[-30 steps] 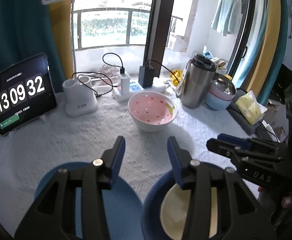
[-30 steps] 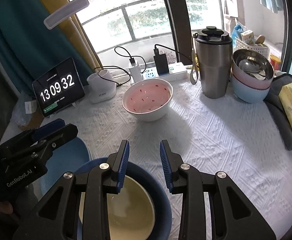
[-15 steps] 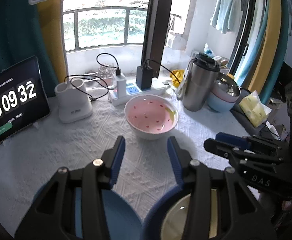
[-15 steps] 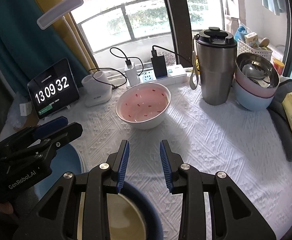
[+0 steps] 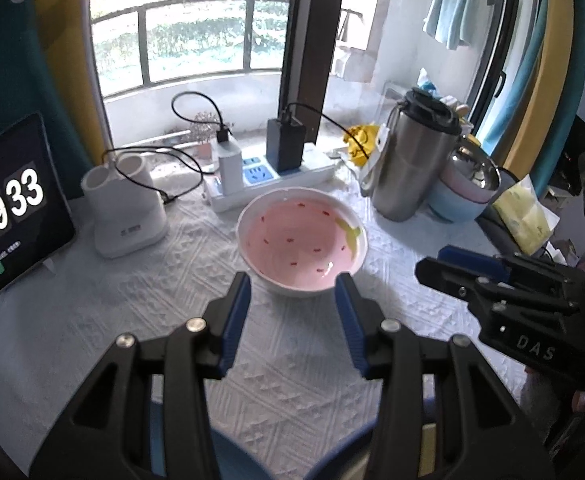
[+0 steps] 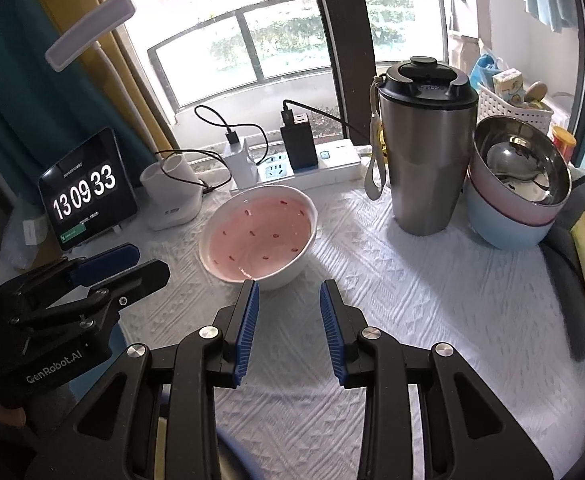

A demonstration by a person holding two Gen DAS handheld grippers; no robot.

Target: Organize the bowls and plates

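Both hand-held grippers — left hand-held gripper [image 5: 292, 286] and right hand-held gripper [image 6: 288, 294] — are released and empty, aimed at the pink bowl [image 5: 302, 242] mid-worktop [image 6: 412, 280]. The step looks like an approach; next, a jaw likely must straddle its near rim.

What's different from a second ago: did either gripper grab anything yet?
No grab. Both the left gripper and the right gripper moved forward toward the pink bowl, so the blue dishes at the near edge have nearly slipped out of view beneath them. Both are open and empty, at the same width as before. The clock ticked from 32 to 33. The bowl, steel tumbler and stacked bowls stayed put.
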